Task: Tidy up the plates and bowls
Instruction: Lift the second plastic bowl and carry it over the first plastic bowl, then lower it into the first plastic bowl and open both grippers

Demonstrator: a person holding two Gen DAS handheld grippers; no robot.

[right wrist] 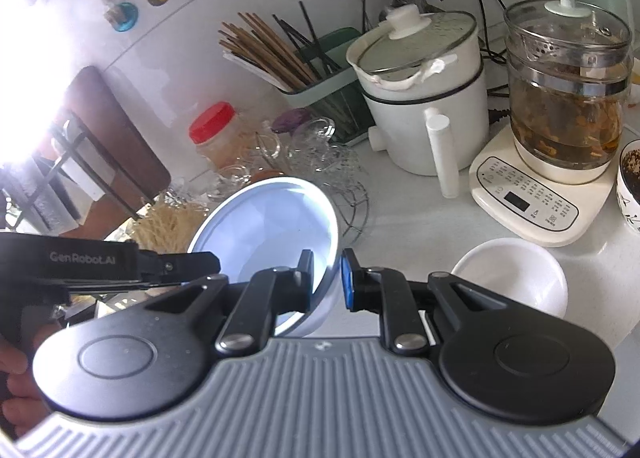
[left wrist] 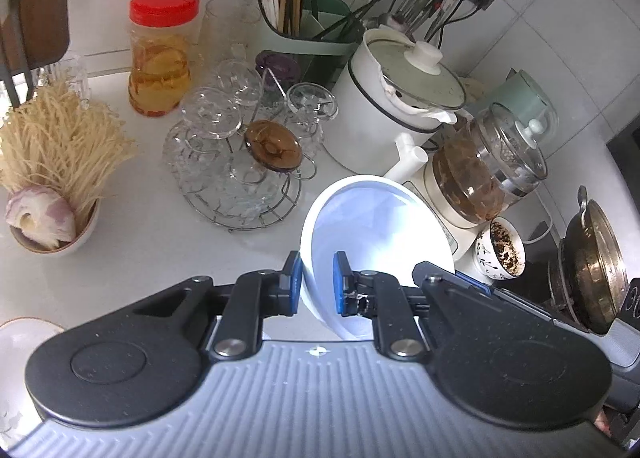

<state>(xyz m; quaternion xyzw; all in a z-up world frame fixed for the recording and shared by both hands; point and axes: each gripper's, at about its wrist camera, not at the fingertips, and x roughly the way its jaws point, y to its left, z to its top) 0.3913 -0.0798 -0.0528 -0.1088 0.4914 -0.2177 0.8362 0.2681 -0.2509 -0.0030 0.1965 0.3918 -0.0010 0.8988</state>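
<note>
Though its base is hidden, both grippers' fingers (left wrist: pixel 294 278) pinch the white bowl's (left wrist: pixel 372 217) rim.

White bowl (right wrist: pixel 272 225) rim between right gripper (right wrist: pixel 326 278) jaws, smaller bowl (right wrist: pixel 512 278) on counter (right wrist: pixel 420 225) beside.

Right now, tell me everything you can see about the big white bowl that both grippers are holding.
The big white bowl is plain, glossy, ceramic-looking and empty, with a thin rim and a faint bluish sheen inside. It is tilted, its opening facing the cameras, held off the white counter. The left gripper pinches its rim on one side, the right gripper on the opposite side. Nothing else visibly touches it.
</note>
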